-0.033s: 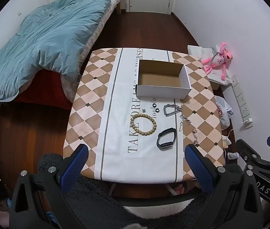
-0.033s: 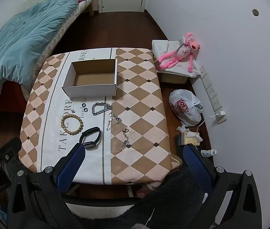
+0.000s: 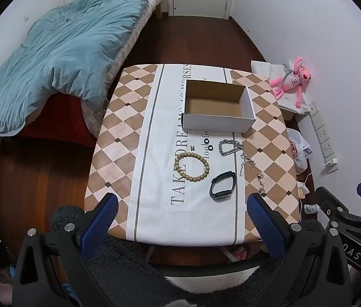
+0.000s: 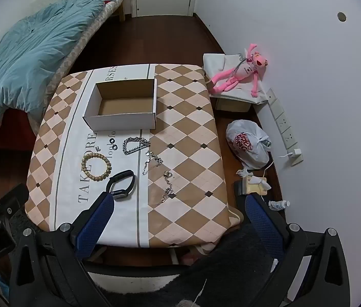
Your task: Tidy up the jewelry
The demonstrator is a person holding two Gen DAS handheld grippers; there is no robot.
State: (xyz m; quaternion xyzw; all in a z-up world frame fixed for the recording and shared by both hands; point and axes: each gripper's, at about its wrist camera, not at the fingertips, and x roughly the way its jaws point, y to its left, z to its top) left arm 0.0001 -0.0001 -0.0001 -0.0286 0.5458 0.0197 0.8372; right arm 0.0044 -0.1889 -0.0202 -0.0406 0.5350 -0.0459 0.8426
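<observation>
An open, empty white cardboard box [image 3: 217, 121] [image 4: 121, 121] stands at the far middle of a small table [image 3: 119, 138] [image 4: 190, 117]. In front of it lie a wooden bead bracelet [image 3: 192, 166] [image 4: 96, 166], a black smart band [image 3: 223, 186] [image 4: 121, 184], a thick silver chain [image 3: 229, 147] [image 4: 135, 145], two thinner silver chains [image 3: 246, 162] [image 4: 167, 186] and small dark rings [image 3: 207, 141] [image 4: 113, 141]. My left gripper [image 3: 180, 225] and right gripper [image 4: 177, 225] are both open and empty, held above the table's near edge.
A bed with a blue duvet [image 3: 60, 51] stands to the left. A pink plush toy [image 4: 241, 74] lies on a white box by the right wall. A white plastic bag [image 4: 248, 144], a power strip [image 4: 283, 122] and small litter are on the floor at the right.
</observation>
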